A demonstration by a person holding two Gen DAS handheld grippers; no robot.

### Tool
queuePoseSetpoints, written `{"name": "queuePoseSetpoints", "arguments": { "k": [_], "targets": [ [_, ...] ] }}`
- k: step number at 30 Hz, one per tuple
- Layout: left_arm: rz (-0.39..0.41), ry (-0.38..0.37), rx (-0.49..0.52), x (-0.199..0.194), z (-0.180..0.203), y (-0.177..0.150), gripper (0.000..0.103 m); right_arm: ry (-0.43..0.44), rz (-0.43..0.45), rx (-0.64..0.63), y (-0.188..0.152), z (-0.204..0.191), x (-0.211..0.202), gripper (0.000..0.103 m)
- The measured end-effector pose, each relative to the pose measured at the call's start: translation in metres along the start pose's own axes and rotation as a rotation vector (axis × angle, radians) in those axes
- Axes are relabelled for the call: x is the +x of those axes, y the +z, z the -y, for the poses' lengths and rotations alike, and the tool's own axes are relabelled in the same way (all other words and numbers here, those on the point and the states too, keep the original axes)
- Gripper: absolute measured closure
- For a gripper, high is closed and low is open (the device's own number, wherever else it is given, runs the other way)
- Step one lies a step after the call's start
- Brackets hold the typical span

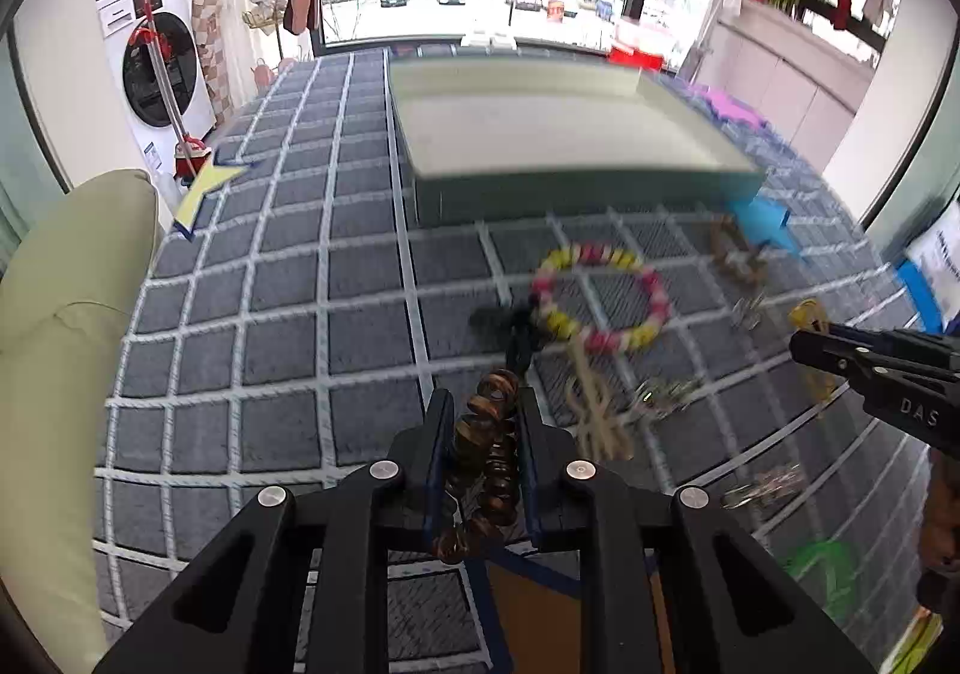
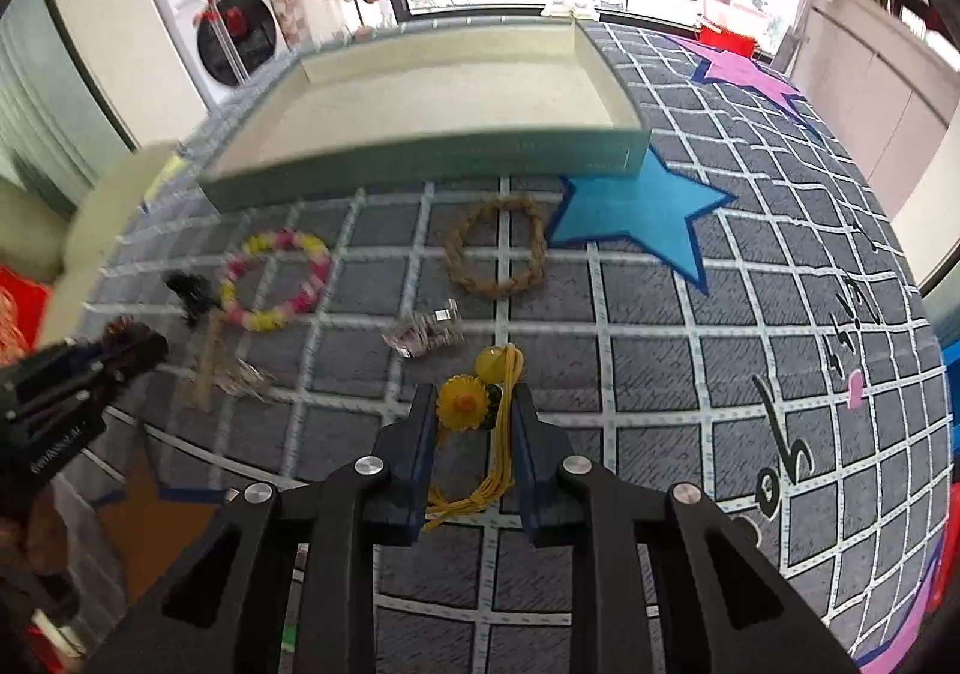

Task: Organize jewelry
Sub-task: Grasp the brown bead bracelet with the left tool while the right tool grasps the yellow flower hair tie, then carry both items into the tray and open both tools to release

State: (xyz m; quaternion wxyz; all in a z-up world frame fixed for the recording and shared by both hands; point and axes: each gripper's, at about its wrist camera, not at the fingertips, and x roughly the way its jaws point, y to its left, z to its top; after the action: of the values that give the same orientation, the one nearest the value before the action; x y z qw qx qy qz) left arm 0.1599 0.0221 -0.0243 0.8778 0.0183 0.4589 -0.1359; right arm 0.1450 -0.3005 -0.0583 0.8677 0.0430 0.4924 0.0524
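My left gripper [image 1: 480,404] is shut on a brown spiral bracelet [image 1: 486,464], held above the carpet. My right gripper [image 2: 474,404] is shut on a yellow cord bracelet with a sunflower charm [image 2: 462,404]. A green tray with a cream inside [image 1: 540,134], also in the right wrist view [image 2: 420,92], lies beyond both. On the carpet lie a pink and yellow bead bracelet [image 2: 273,281], a braided straw ring [image 2: 498,254], a silver clasp piece [image 2: 429,335], a black piece [image 2: 189,293] and a tan tassel piece [image 1: 594,404].
The grey grid carpet [image 1: 270,314] bears a blue star [image 2: 636,212] and a pink star [image 2: 744,74]. A cream cushion [image 1: 66,344] lies at the left. Washing machines [image 1: 156,68] and a window stand behind. More silver pieces [image 1: 762,485] lie at the right.
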Motion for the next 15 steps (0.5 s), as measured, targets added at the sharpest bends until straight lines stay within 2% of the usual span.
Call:
{"name": "queuePoseSetpoints", "arguments": {
  "k": [4,7,11,15],
  "targets": [
    [0.063,-0.025,-0.005,-0.025,-0.001,0.025,0.068,0.058,0.030,0.033,0.029,0.008,-0.016,0.078],
    [0.093,-0.062,-0.017,-0.036,-0.001,0.058,0.068,0.084,0.061,0.038,0.063,0.012,-0.025,0.078],
    [0.124,-0.068,-0.015,-0.031,0.003,0.102,0.068,0.108,0.080,0.042,0.111,0.014,-0.022,0.078],
    [0.121,-0.041,-0.021,-0.004,0.006,0.147,0.068,0.109,0.075,0.062,0.155,0.020,-0.004,0.078]
  ]
}}
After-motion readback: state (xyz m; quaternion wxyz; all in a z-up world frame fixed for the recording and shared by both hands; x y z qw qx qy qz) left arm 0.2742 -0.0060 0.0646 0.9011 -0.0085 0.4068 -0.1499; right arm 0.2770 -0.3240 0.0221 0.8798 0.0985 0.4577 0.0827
